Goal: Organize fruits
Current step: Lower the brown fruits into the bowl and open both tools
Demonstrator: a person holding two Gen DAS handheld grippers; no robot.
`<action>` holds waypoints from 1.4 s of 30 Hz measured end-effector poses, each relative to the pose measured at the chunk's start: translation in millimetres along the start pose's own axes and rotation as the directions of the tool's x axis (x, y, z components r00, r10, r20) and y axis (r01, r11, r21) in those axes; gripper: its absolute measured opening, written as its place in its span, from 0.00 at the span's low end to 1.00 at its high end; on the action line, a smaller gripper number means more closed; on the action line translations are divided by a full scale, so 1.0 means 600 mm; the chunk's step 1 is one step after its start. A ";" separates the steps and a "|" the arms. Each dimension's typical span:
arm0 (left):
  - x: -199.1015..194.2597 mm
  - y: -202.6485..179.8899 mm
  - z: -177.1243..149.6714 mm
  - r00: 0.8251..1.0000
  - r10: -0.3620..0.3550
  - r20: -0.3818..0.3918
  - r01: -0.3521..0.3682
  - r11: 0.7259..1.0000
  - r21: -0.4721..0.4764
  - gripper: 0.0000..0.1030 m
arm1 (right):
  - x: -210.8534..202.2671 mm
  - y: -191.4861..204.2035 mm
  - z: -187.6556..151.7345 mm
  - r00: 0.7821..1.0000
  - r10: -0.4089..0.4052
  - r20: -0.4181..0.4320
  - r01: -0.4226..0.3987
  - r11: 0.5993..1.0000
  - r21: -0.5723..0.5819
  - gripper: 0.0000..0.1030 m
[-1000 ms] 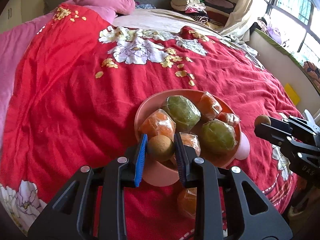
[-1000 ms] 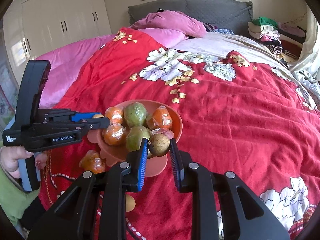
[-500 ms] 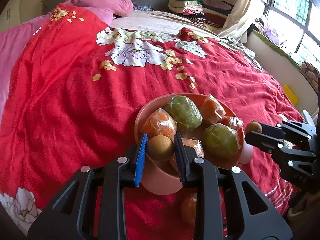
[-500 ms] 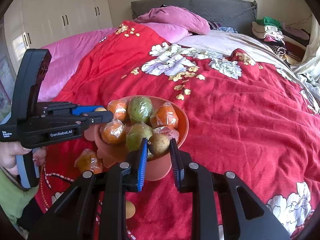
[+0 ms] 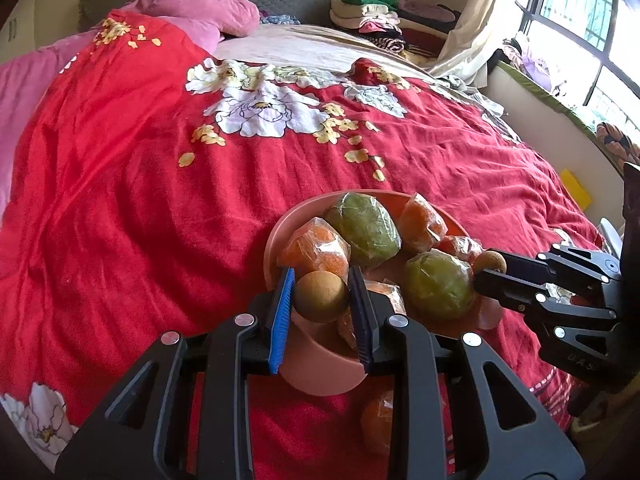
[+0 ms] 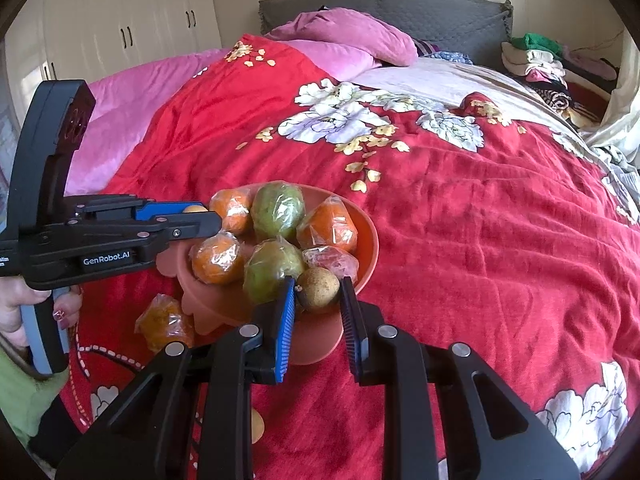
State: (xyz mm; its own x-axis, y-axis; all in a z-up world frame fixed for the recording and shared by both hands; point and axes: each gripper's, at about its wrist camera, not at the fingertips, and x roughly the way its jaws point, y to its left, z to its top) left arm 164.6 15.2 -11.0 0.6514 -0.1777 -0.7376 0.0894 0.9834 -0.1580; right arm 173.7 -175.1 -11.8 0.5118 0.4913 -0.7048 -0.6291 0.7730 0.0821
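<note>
Left gripper (image 5: 321,298): jaws pinched on 1 small round brown fruit (image 5: 320,297), pads touching both sides of it. It sits over the near rim of the pink bowl (image 5: 288,220). From the right wrist view the same gripper (image 6: 200,216) comes in side-on from the left, with the yellowish tip of its fruit (image 6: 195,209) just showing past the blue pad, at the bowl's left edge.

Right gripper (image 6: 318,290): jaws narrowed onto a 2nd small brown fruit (image 6: 318,289), darker and speckled. Blue pad touches its left side, dark pad its right. It is held just over the bowl's near rim (image 6: 370,248). In the left wrist view this gripper (image 5: 490,266) reaches in from the right, its fruit (image 5: 491,262) at the tip, just beside a wrapped green fruit (image 5: 438,286).

Bowl contents: 2 green fruits and several orange ones, all in clear plastic wrap, piled touching each other.

1 wrapped orange fruit (image 6: 166,322) lies loose on the red floral bedspread (image 6: 480,220), just beside the bowl's lower left. Another small yellowish fruit (image 6: 256,426) is partly hidden under the right gripper body.

Further back: pink pillow (image 6: 352,40), grey headboard (image 6: 440,8), folded clothes pile (image 6: 536,60), white wardrobe doors (image 6: 128,20).
</note>
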 end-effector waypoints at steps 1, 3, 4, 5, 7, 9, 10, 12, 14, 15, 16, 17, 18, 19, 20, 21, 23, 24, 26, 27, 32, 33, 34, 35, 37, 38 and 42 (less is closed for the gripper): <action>0.000 0.000 0.000 1.000 -0.001 0.001 0.001 1.000 0.000 0.19 | 0.000 0.000 0.000 1.000 -0.001 0.000 0.001 1.000 -0.001 0.21; 0.000 0.000 0.000 1.000 -0.001 0.000 0.001 1.000 0.001 0.19 | 0.001 0.000 -0.001 1.000 -0.004 0.000 0.004 1.000 -0.002 0.21; 0.000 0.000 0.000 1.000 -0.001 0.001 0.001 1.000 -0.001 0.19 | 0.000 0.000 -0.002 1.000 -0.004 0.000 0.004 1.000 -0.002 0.21; 0.001 0.001 0.000 1.000 -0.003 0.000 0.003 1.000 -0.002 0.19 | -0.001 0.000 -0.002 1.000 -0.004 0.000 0.004 1.000 -0.002 0.21; 0.000 0.000 0.000 1.000 0.000 0.000 0.000 1.000 -0.001 0.19 | -0.001 0.000 -0.002 1.000 -0.005 0.001 0.005 1.000 0.000 0.22; 0.000 0.000 0.000 1.000 0.000 0.000 0.000 1.000 0.001 0.19 | -0.001 0.000 -0.002 1.000 -0.010 0.005 0.010 1.000 -0.005 0.28; 0.000 0.000 0.000 1.000 -0.001 0.000 0.001 1.000 0.001 0.19 | -0.002 -0.001 -0.003 1.000 -0.014 0.007 0.014 1.000 -0.006 0.29; 0.000 0.000 0.000 1.000 -0.003 0.000 0.003 1.000 -0.002 0.19 | -0.003 -0.002 -0.003 1.000 -0.015 0.010 0.016 1.000 -0.003 0.30; 0.000 0.000 0.000 1.000 -0.003 -0.001 0.003 1.000 -0.001 0.19 | -0.003 -0.003 -0.004 1.000 -0.018 0.010 0.018 1.000 -0.002 0.34; 0.000 0.000 0.000 1.000 -0.004 0.000 0.004 1.000 -0.003 0.19 | -0.004 -0.003 -0.004 1.000 -0.021 0.012 0.021 1.000 -0.003 0.36; 0.000 0.000 0.000 1.000 -0.003 0.000 0.003 1.000 -0.001 0.19 | -0.005 -0.004 -0.004 1.000 -0.019 0.013 0.019 1.000 -0.001 0.36; 0.001 0.000 0.000 1.000 -0.003 0.000 0.003 1.000 -0.001 0.19 | -0.005 -0.005 -0.005 1.000 -0.019 0.013 0.019 1.000 0.000 0.37; 0.000 0.001 0.000 1.000 -0.004 0.000 0.004 1.000 -0.004 0.19 | -0.006 -0.004 -0.004 1.000 -0.020 0.013 0.020 1.000 0.001 0.39; 0.000 0.001 0.000 1.000 -0.004 -0.001 0.004 1.000 -0.002 0.19 | -0.006 -0.004 -0.004 1.000 -0.021 0.015 0.021 1.000 0.002 0.40; 0.001 0.001 0.000 1.000 -0.003 -0.001 0.003 1.000 -0.001 0.19 | -0.007 -0.004 -0.004 1.000 -0.020 0.015 0.020 1.000 0.002 0.41; 0.000 0.002 0.000 1.000 -0.005 0.001 0.005 1.000 -0.004 0.19 | -0.007 -0.004 -0.005 1.000 -0.020 0.016 0.020 1.000 0.003 0.43; 0.000 0.001 0.000 1.000 -0.005 0.001 0.005 1.000 -0.002 0.19 | -0.007 -0.004 -0.005 1.000 -0.021 0.017 0.021 1.000 0.004 0.46; 0.000 -0.001 0.000 1.000 -0.005 0.002 0.005 1.000 -0.002 0.19 | -0.006 -0.003 -0.004 1.000 -0.021 0.016 0.020 1.000 0.004 0.51; 0.000 -0.001 0.000 1.000 -0.005 0.001 0.005 1.000 -0.003 0.19 | -0.007 -0.003 -0.003 1.000 -0.015 0.016 0.015 1.000 0.011 0.54; 0.000 -0.003 0.000 1.000 -0.005 0.000 0.005 1.000 -0.001 0.19 | -0.008 -0.002 -0.003 1.000 -0.013 0.018 0.013 1.000 0.013 0.54; -0.002 -0.003 0.001 1.000 -0.005 0.004 0.005 1.000 -0.002 0.19 | -0.010 0.002 -0.003 1.000 -0.017 0.021 0.017 1.000 0.012 0.57; -0.002 -0.003 0.000 1.000 -0.006 0.003 0.006 1.000 -0.002 0.19 | -0.011 0.002 -0.003 1.000 -0.020 0.022 0.020 1.000 0.011 0.59; -0.003 -0.002 0.000 1.000 -0.006 0.005 0.006 1.000 -0.004 0.19 | -0.011 0.001 -0.004 1.000 -0.021 0.023 0.021 1.000 0.012 0.60; -0.004 -0.005 0.001 1.000 -0.007 0.006 0.007 1.000 -0.004 0.19 | -0.012 0.001 -0.004 1.000 -0.021 0.024 0.020 1.000 0.013 0.61; -0.005 -0.005 0.001 1.000 -0.007 0.009 0.007 1.000 -0.004 0.19 | -0.013 0.003 -0.004 0.999 -0.024 0.026 0.024 1.000 0.014 0.63; -0.005 -0.008 0.002 1.000 -0.008 0.009 0.008 1.000 -0.006 0.20 | -0.014 0.002 -0.004 0.999 -0.025 0.027 0.025 1.000 0.013 0.64; -0.013 -0.006 0.003 1.000 -0.010 0.020 0.010 1.000 -0.009 0.26 | -0.017 0.002 -0.005 0.999 -0.032 0.028 0.032 0.999 0.019 0.69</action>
State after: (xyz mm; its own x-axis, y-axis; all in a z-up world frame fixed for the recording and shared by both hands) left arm 160.4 13.3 -3.4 0.6653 -0.1870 -0.7228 0.0896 0.9811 -0.1713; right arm 165.8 -180.4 -6.6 0.5482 0.4772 -0.6868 -0.6009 0.7959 0.0733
